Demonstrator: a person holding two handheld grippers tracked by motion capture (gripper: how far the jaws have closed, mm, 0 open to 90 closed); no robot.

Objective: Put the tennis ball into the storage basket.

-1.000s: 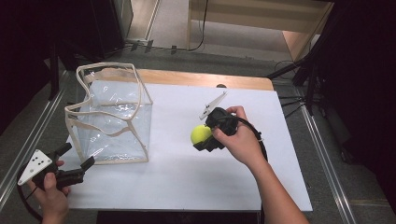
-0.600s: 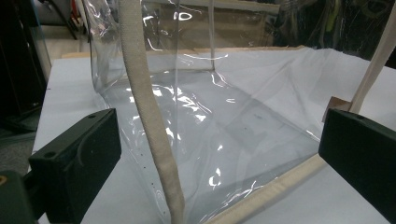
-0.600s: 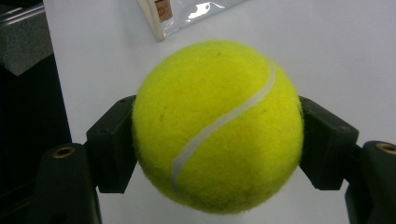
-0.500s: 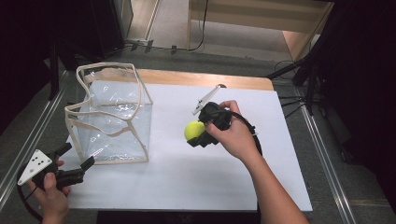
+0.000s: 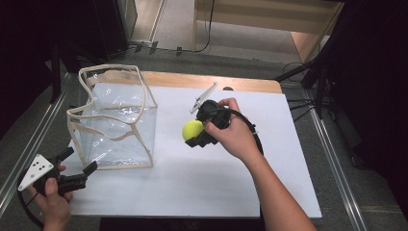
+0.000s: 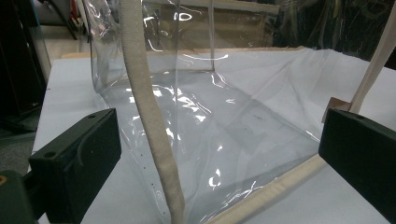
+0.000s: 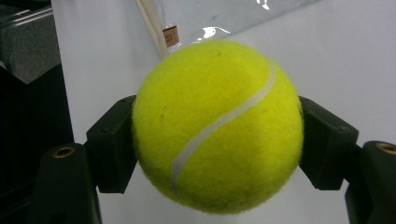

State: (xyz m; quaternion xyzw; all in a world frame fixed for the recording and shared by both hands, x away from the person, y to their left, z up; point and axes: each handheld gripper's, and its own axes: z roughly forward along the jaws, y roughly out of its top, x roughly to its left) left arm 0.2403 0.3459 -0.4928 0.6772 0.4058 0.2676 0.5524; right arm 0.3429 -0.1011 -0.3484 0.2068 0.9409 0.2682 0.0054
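Note:
A yellow tennis ball (image 5: pixel 192 130) hangs above the white board, clamped between the black jaws of my right gripper (image 5: pixel 194 133). The right gripper view has the ball (image 7: pixel 217 126) pressed by a pad on each side. A clear plastic bag (image 5: pixel 115 122) with beige trim stands open-topped at the left of the board. My left gripper (image 5: pixel 77 166) rests at the board's front left corner, jaws apart, pointing at the bag's near corner. In the left gripper view the bag's beige strap (image 6: pixel 149 121) runs between the wide-apart jaws without touching them.
The white board (image 5: pixel 202 178) lies on a wooden table (image 5: pixel 192 82). Metal rails run along both sides. A dark stand and cables sit at the right back. A person's hands and forearms come in from the bottom.
My right gripper has carried the tennis ball a little to the left and upward, toward the bag. The left gripper has stayed put.

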